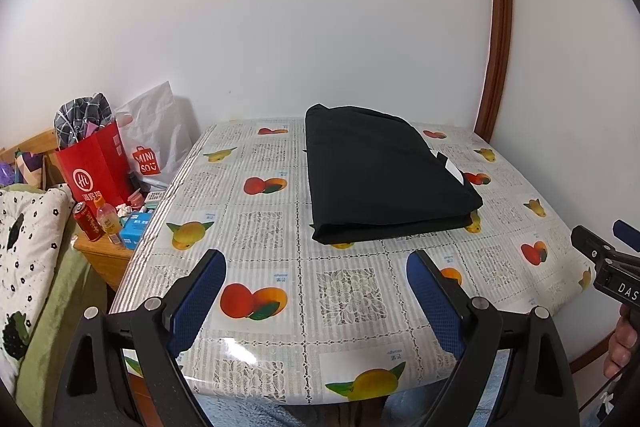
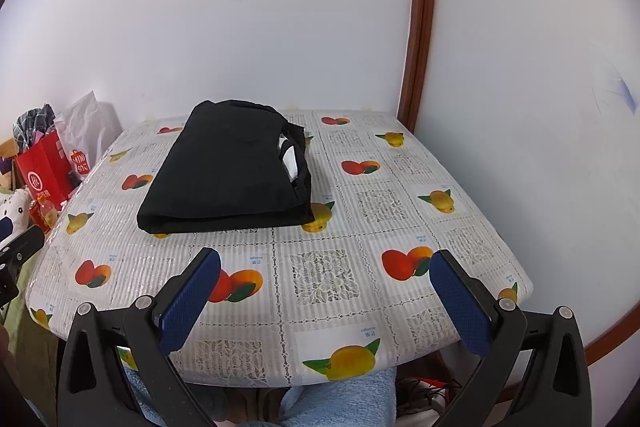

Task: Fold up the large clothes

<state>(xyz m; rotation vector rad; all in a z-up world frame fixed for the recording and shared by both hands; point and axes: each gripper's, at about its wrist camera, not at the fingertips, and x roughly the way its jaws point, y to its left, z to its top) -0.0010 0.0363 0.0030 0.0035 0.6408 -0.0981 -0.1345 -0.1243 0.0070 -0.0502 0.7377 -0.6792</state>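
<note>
A black garment (image 1: 384,175) lies folded into a flat rectangle on the far half of the table (image 1: 280,227), with a white label showing at its right edge. It also shows in the right wrist view (image 2: 232,171). My left gripper (image 1: 316,263) is open and empty, held above the table's near edge, well short of the garment. My right gripper (image 2: 326,263) is open and empty, also near the front edge. The right gripper shows at the right side of the left wrist view (image 1: 600,247).
The table (image 2: 400,227) has a glossy fruit-print cloth and stands against a white wall. A wooden door frame (image 1: 496,27) rises at the back right. To the left stand a red paper bag (image 1: 96,163), a white bag (image 1: 156,143), drink bottles (image 1: 108,219) and a bed (image 1: 24,247).
</note>
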